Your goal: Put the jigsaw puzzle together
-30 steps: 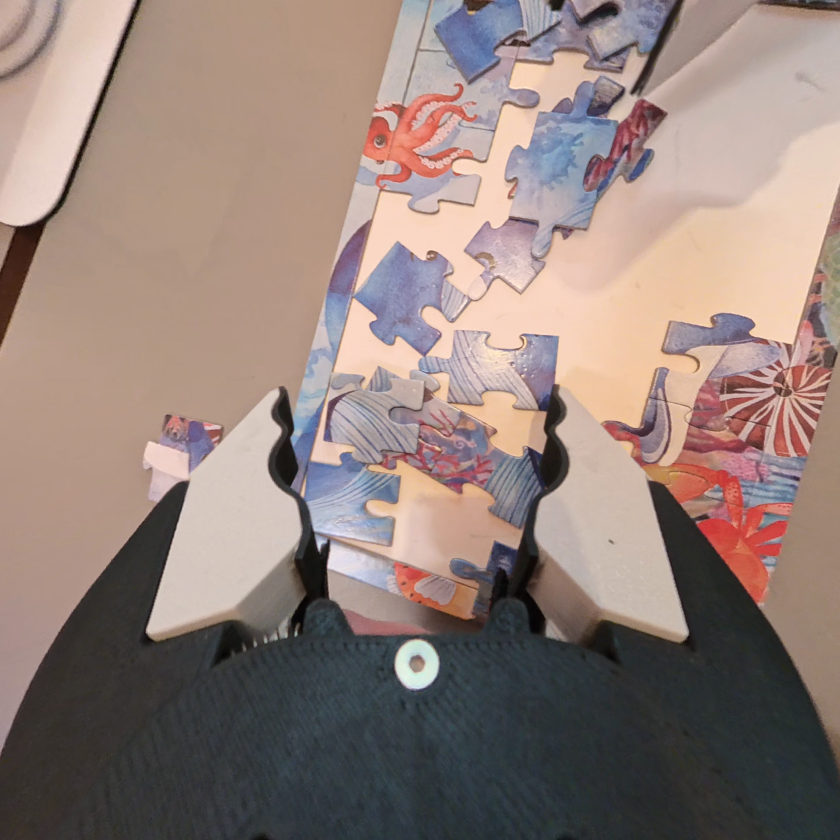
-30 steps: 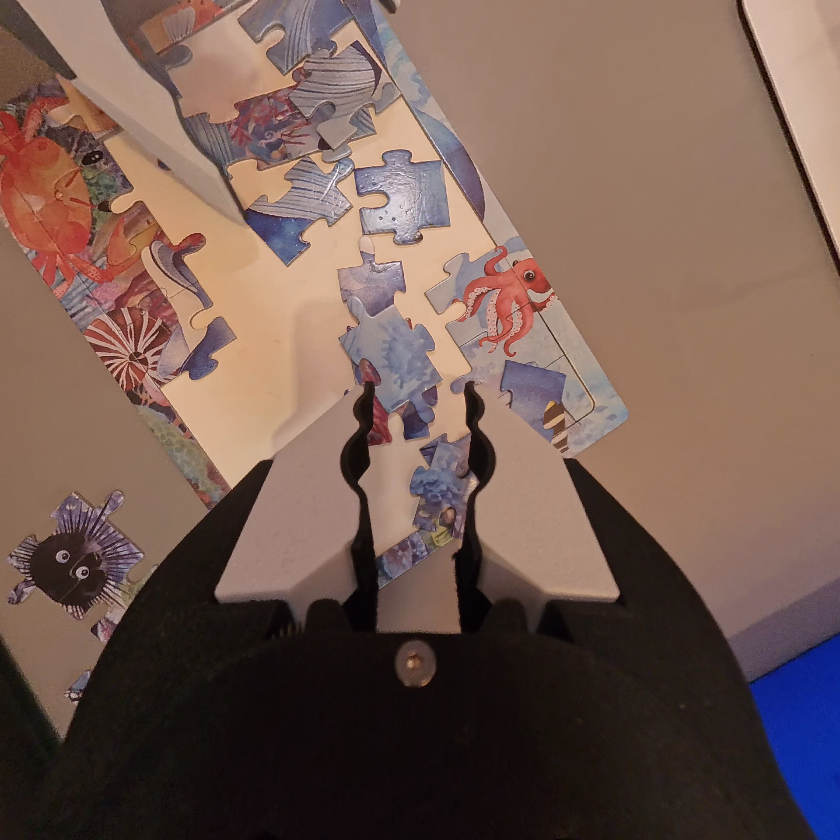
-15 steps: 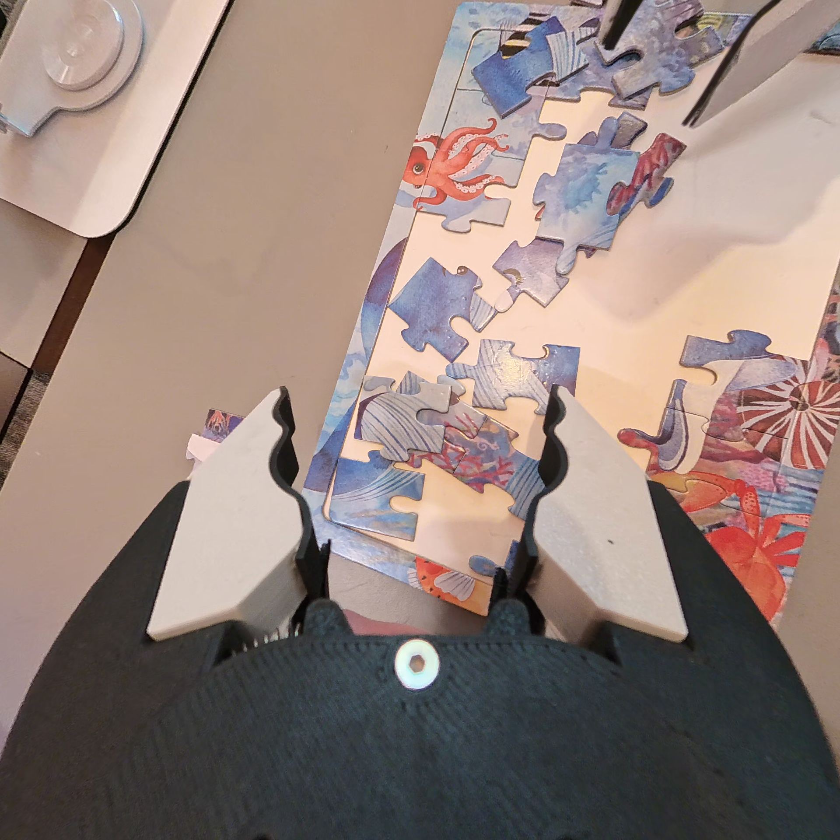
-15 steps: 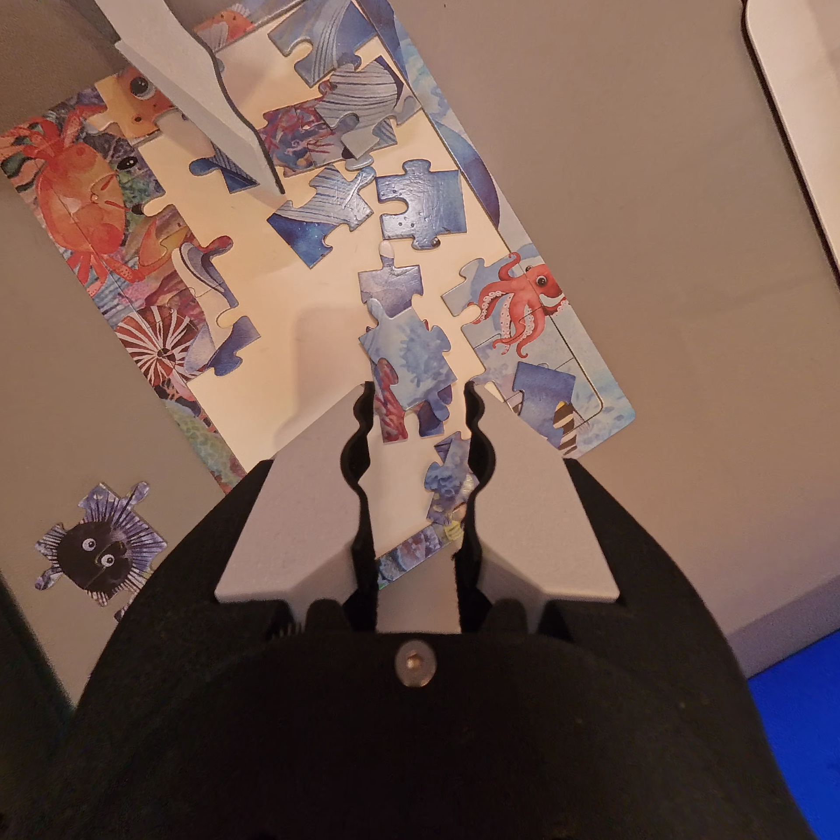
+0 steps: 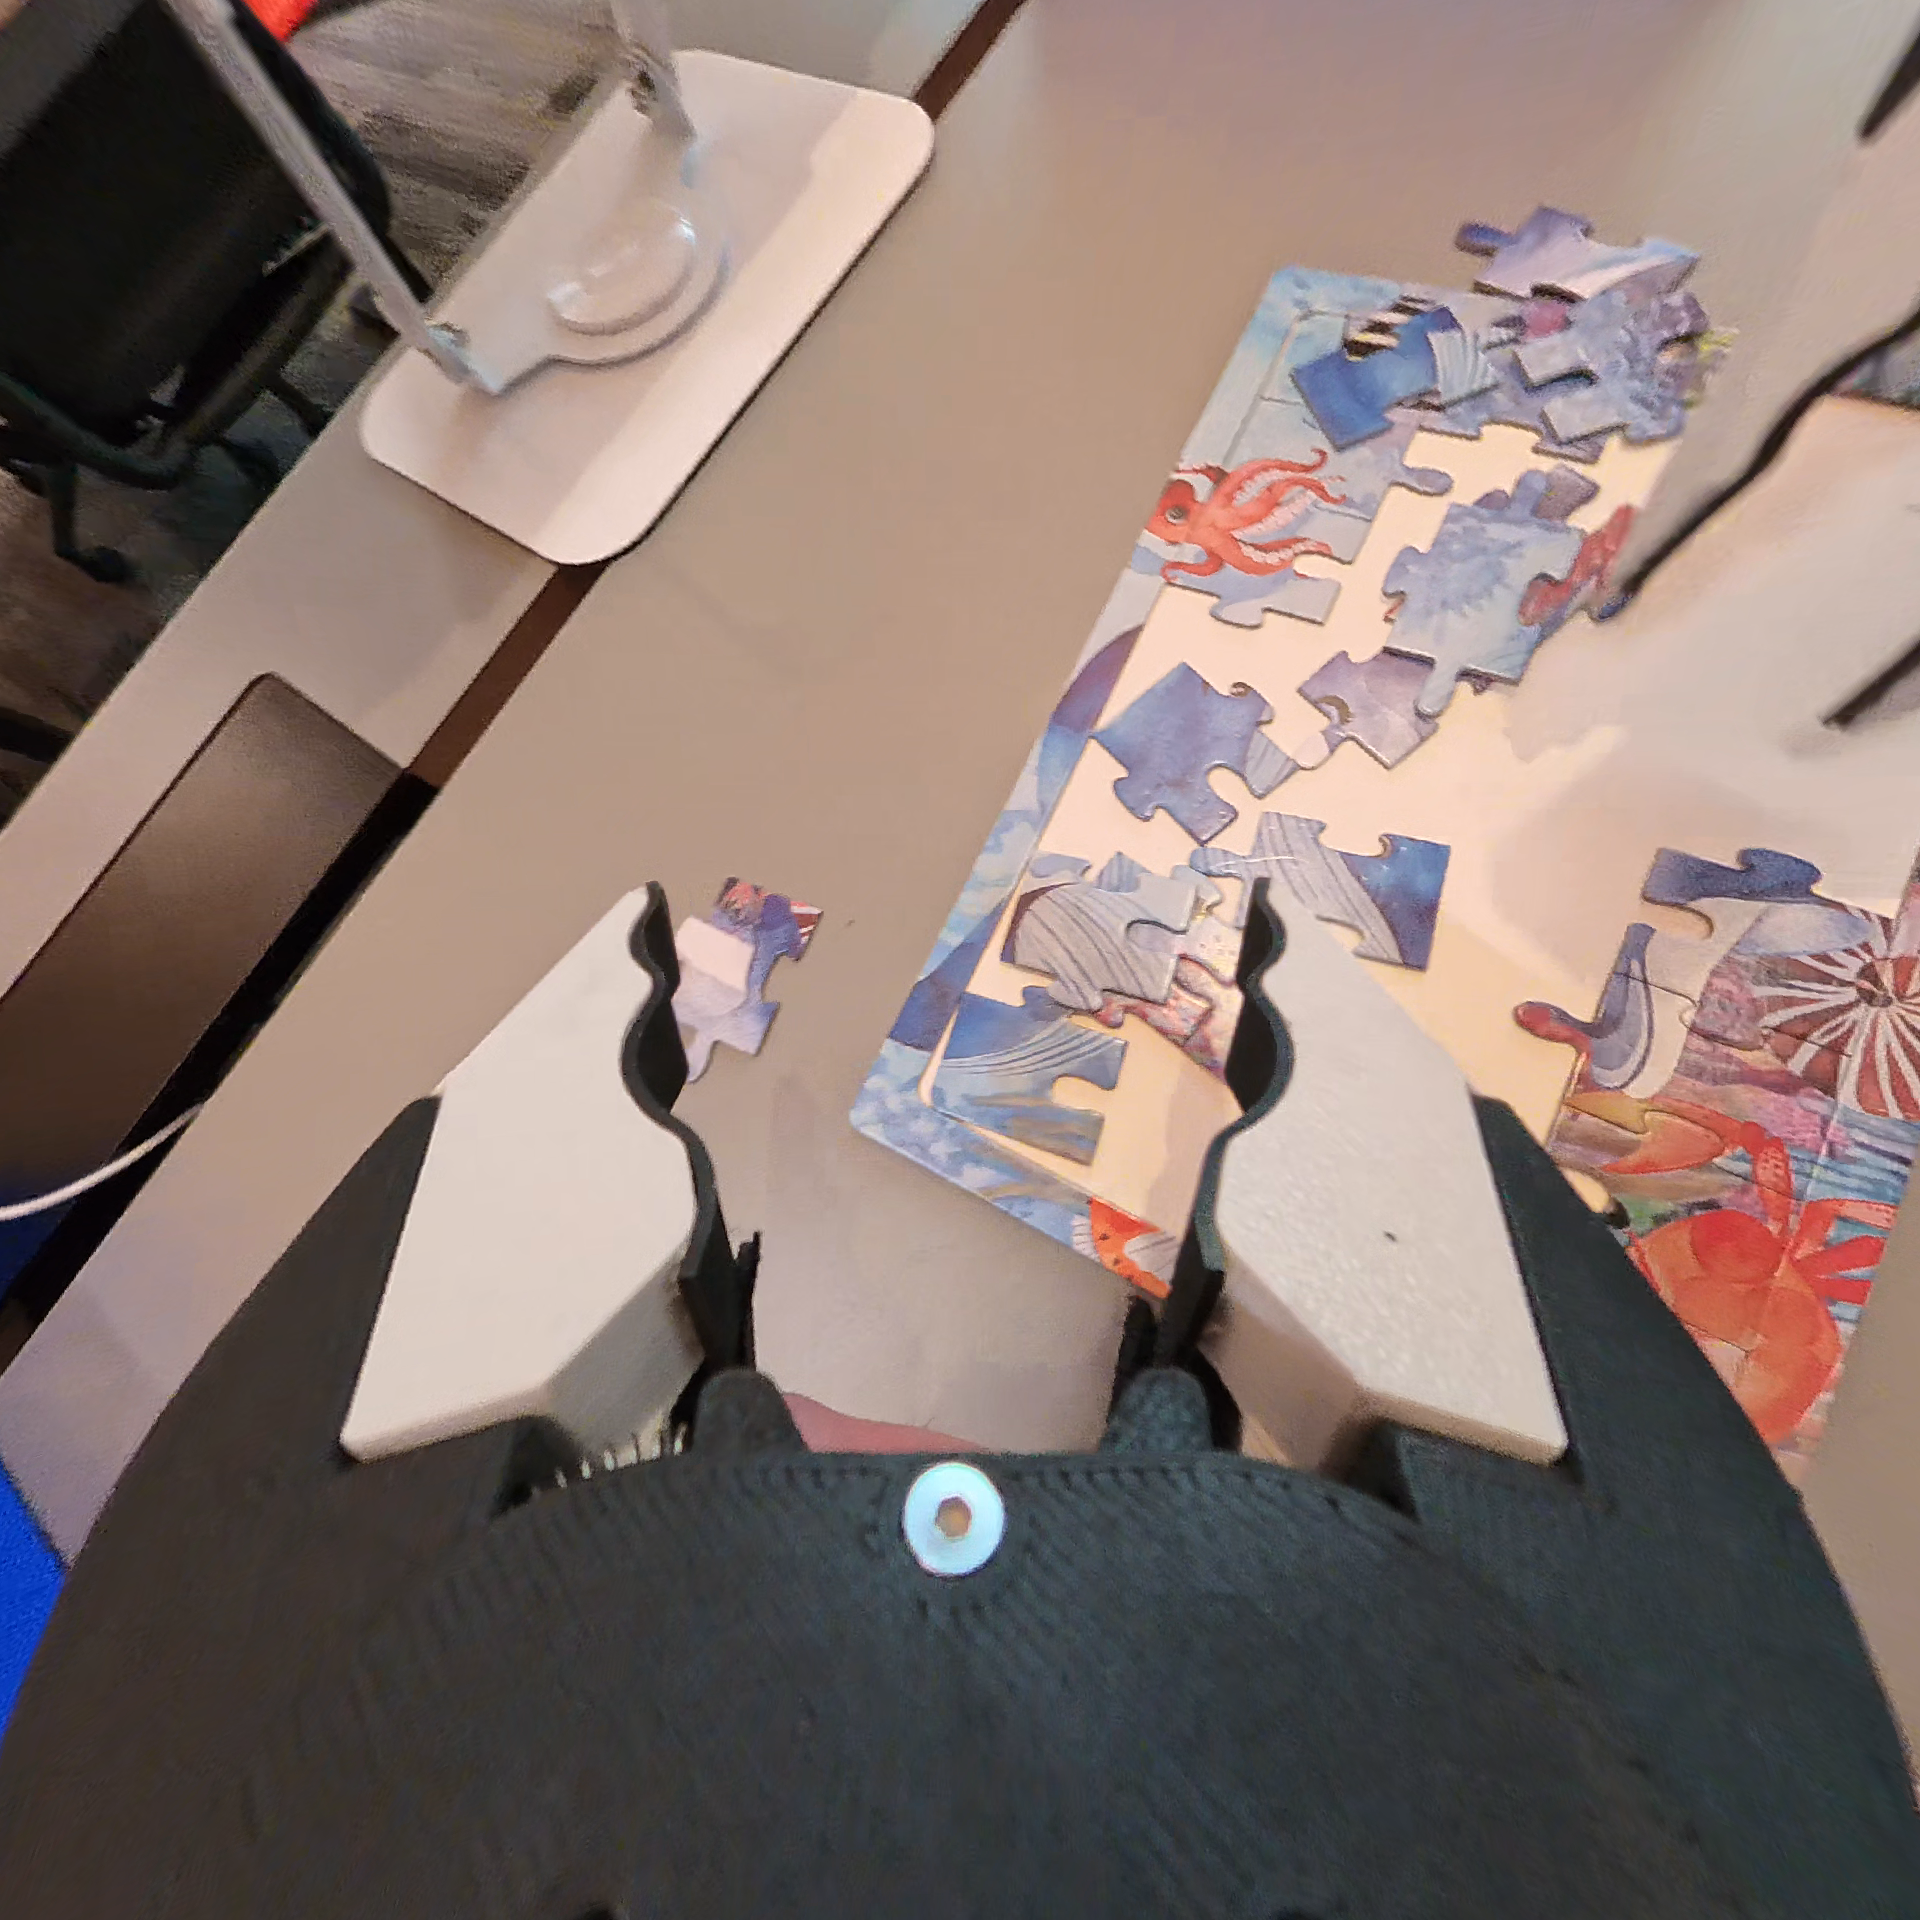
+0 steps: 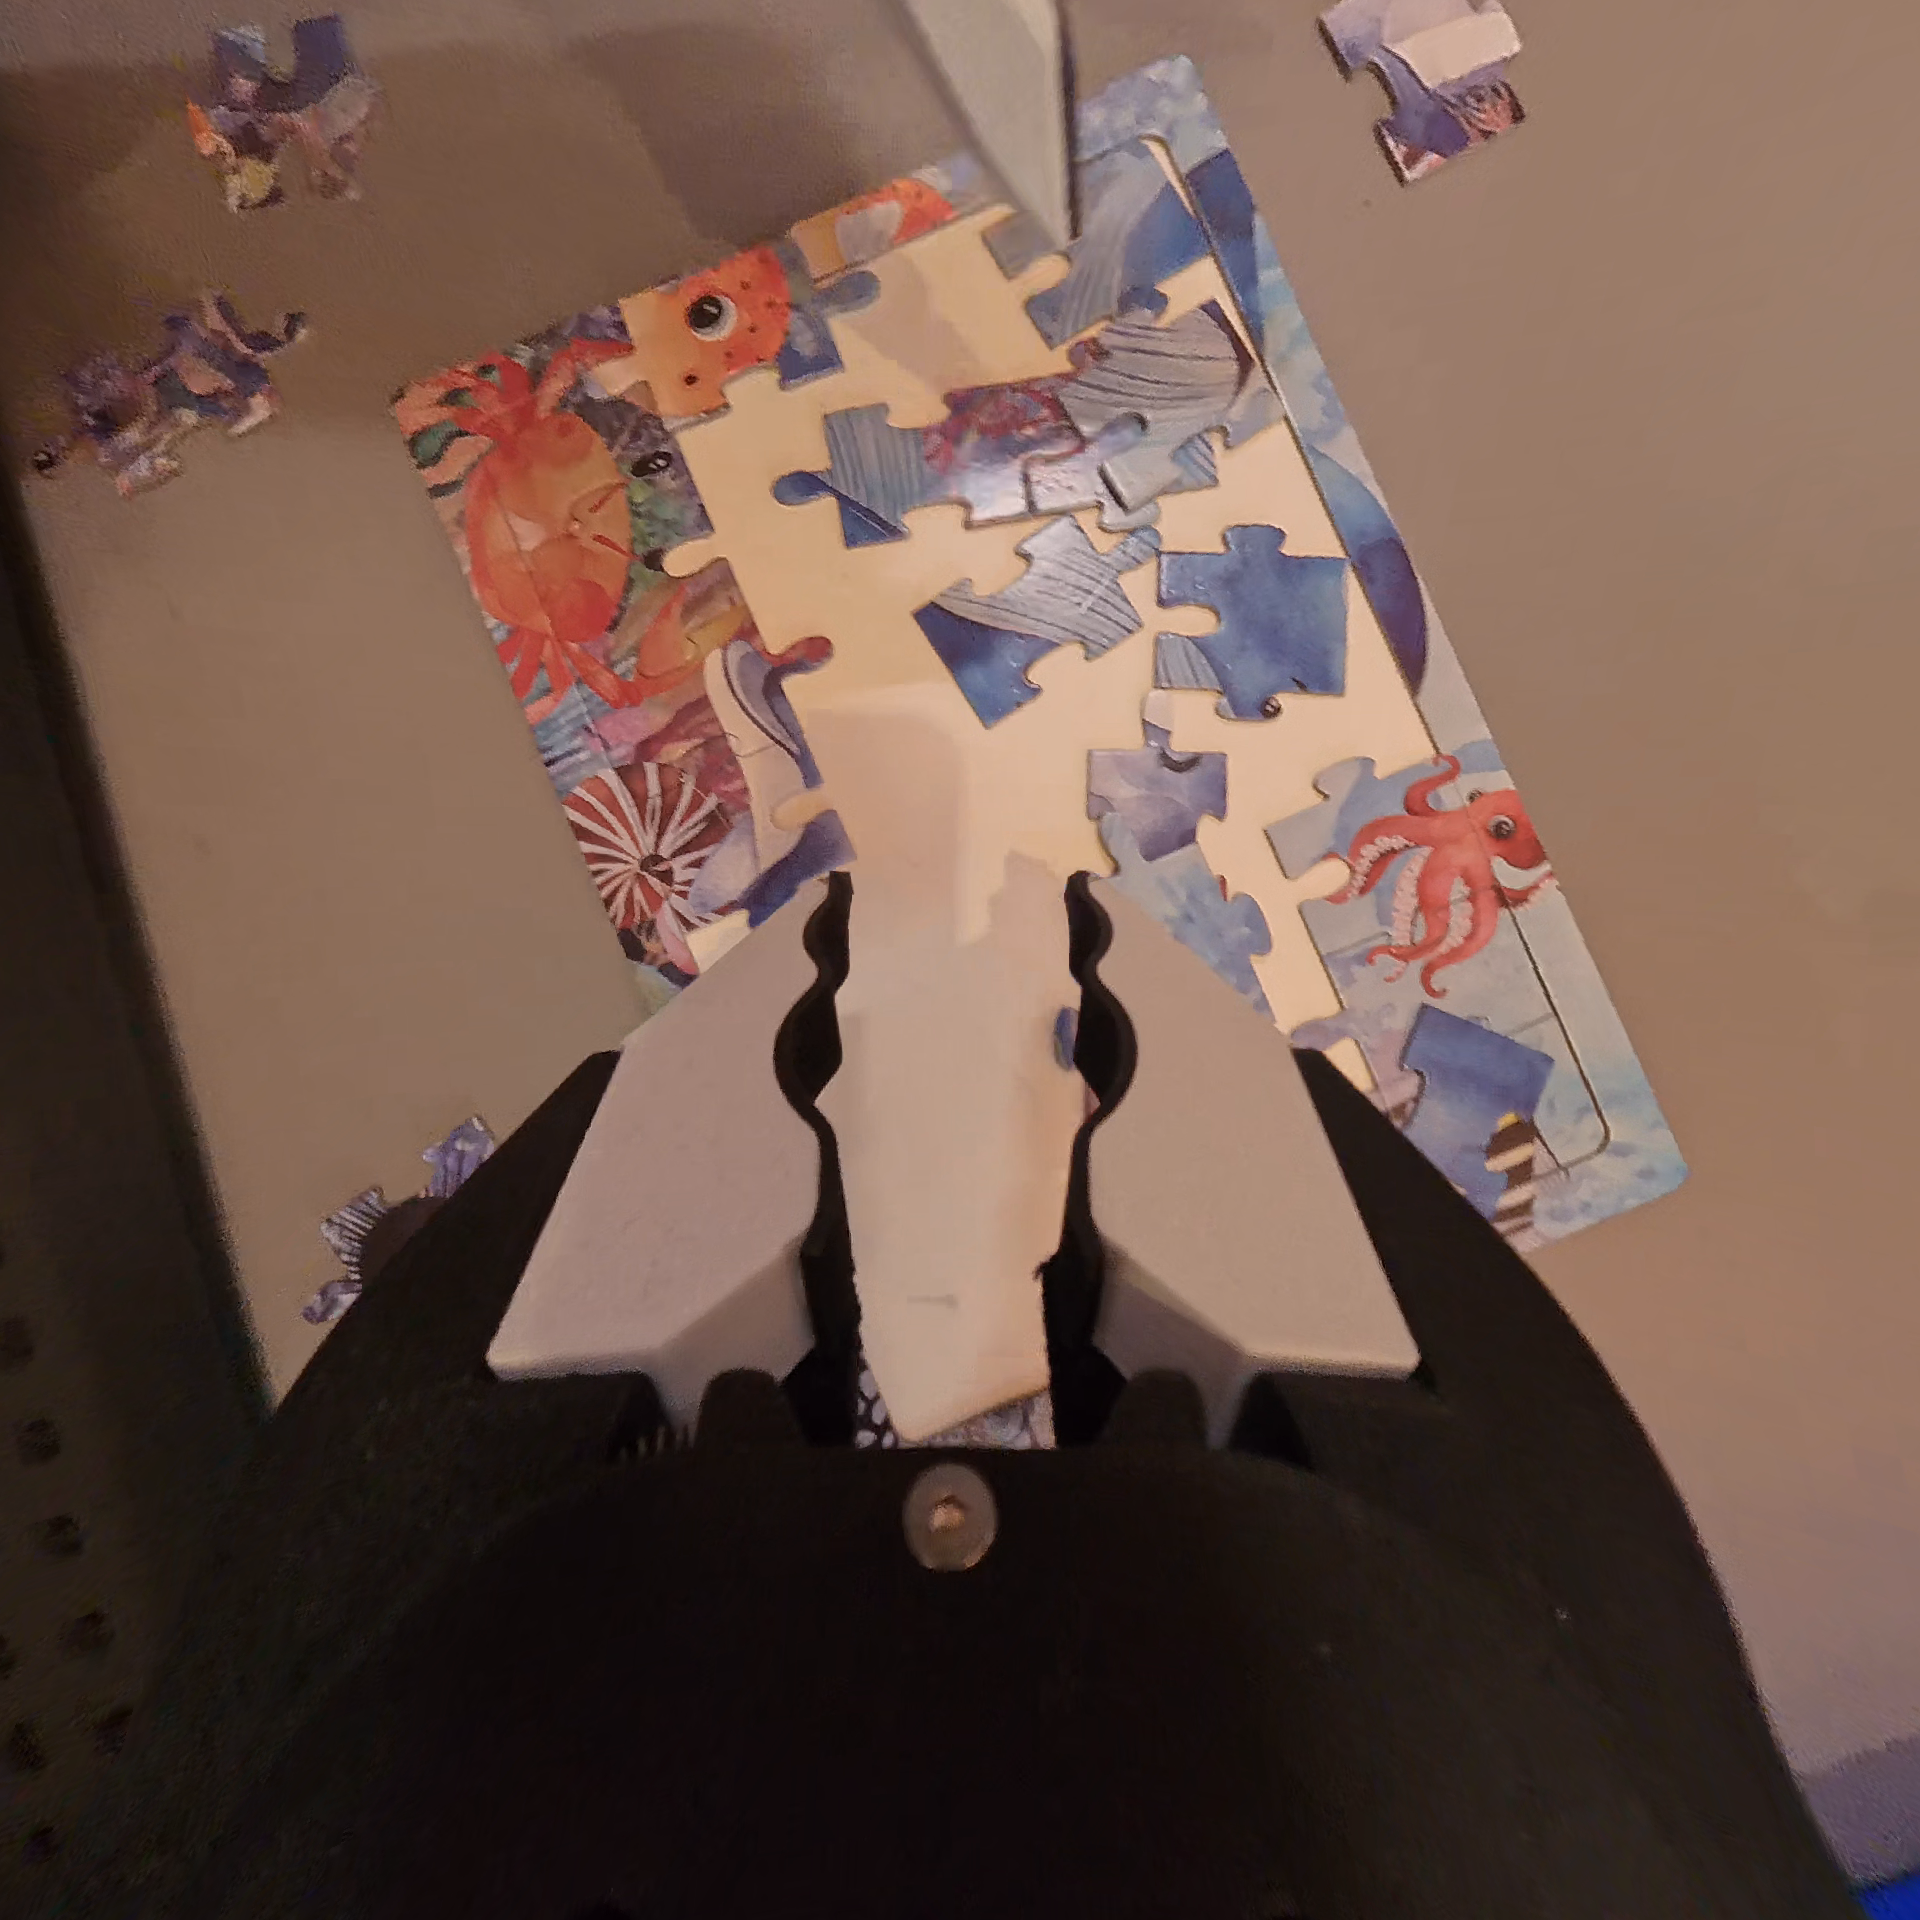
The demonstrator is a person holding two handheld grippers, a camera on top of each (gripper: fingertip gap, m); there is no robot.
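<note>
The puzzle tray (image 5: 1538,810) lies on the grey table, with its cream base partly bare. A crab section (image 5: 1745,1268) and an octopus piece (image 5: 1236,520) sit in place, and several blue pieces lie loose on the tray. My left gripper (image 5: 951,914) is open and empty above the table, off the tray's near left corner. A small loose piece (image 5: 743,966) lies just inside its left finger. My right gripper (image 6: 956,894) is narrowly open and empty over the tray (image 6: 883,748), near the octopus (image 6: 1444,862). It shows blurred in the left wrist view (image 5: 1766,468).
Loose pieces lie on the table around the tray (image 6: 1423,94), (image 6: 281,114), (image 6: 177,395), and one (image 6: 364,1236) is half hidden by my right gripper. A stand on a white pad (image 5: 644,343) and a black chair (image 5: 156,208) are at the far left. The small loose piece (image 5: 743,966) sits 9 centimetres or so from the ends of my left fingers. My right wrist view (image 6: 1416,59) looks at it from another angle.
My left gripper has pulled back and swung left off the tray toward the small loose piece. My right gripper has shifted toward the tray's bare middle. Both jaws keep their width.
</note>
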